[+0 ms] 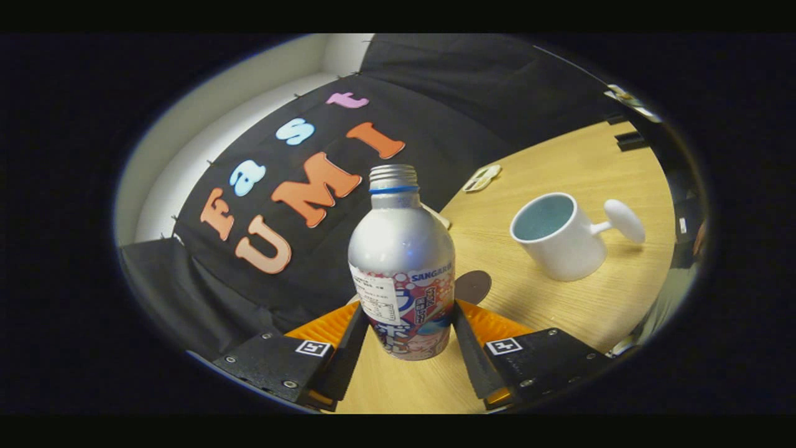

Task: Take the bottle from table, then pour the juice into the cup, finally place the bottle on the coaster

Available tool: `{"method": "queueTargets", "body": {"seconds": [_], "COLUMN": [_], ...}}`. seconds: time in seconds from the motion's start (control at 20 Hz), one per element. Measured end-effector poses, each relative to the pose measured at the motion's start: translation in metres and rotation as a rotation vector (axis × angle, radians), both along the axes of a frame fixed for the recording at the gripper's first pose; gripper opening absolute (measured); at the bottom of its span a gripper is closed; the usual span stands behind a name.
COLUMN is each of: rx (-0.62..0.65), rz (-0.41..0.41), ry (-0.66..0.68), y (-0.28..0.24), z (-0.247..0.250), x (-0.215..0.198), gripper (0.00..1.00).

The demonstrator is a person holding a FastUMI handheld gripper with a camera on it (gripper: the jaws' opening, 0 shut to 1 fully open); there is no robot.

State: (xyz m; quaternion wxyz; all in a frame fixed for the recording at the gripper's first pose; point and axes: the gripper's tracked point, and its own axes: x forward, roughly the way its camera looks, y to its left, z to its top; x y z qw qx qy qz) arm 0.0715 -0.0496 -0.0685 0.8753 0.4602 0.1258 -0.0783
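Presently the gripper [407, 323] has both fingers pressed against the upright, uncapped silver aluminium bottle with printed label [403, 267], apparently for pouring; beyond the bottle lie the white ceramic cup [556, 236] and dark round coaster [472, 286] on the wooden tabletop [597, 298].

The gripper [407, 326] is seen from behind, with its two fingers [348, 339] reaching forward and converging slightly. The bottle [403, 274] is flanked by the fingers, one at each side of its lower body. Each finger is set against or just beside the label; firm contact cannot be judged. The whole view is tilted.
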Motion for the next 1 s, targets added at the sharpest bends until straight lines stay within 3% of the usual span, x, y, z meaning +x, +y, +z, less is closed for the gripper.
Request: {"method": "queueTargets", "body": {"seconds": [0.35,0.85,1.0], "rx": [0.315,0.576,0.685], "rz": [-0.106,-0.163,-0.200], "ry": [-0.033,0.000,-0.048], "y": [-0.004,0.009,0.002], "z": [0.005,-0.003,0.011], "x": [0.012,0.021,0.023], "gripper": [0.75,0.75,0.75]}}
